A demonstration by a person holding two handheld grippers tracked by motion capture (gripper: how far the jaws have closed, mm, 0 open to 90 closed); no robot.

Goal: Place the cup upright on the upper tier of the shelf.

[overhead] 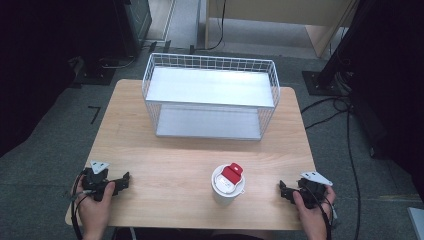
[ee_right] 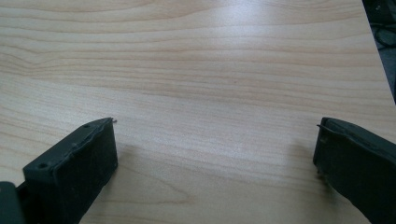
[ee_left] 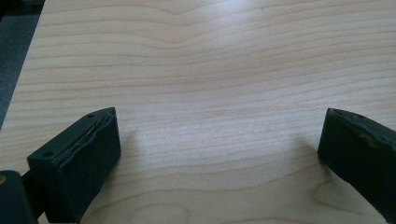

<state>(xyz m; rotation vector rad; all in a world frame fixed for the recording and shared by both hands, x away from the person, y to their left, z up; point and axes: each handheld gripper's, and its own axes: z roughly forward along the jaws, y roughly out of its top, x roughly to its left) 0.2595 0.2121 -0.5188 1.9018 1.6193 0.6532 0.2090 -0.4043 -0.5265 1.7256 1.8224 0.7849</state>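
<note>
at the near left corner of the wooden table (overhead: 165, 160) the person's left hand (overhead: 92, 207) holds the left gripper (overhead: 126, 179), which lies low on the wood and points toward the middle of the table. a grey three-cornered plate sits on top of it and a cable loops back past the wrist. in the left gripper view its two black jaws stand wide apart with bare wood grain between them, and they hold nothing.

moving right, a white wire rack (overhead: 210, 97) stands at the far middle of the table, with an upper shelf and a lower shelf, both white and both bare. nearer the person, just right of centre, a white cup (overhead: 227, 186) stands upright on the wood, closed by a white lid with a red flap on top. it sits well apart from the rack and between the two grippers, closer to the right one, touching neither.

at the near right edge the right hand (overhead: 312, 212) holds the right gripper (overhead: 283, 190), pointing inward toward the cup. in the right gripper view its jaws are spread wide over bare wood and grip nothing.
</note>
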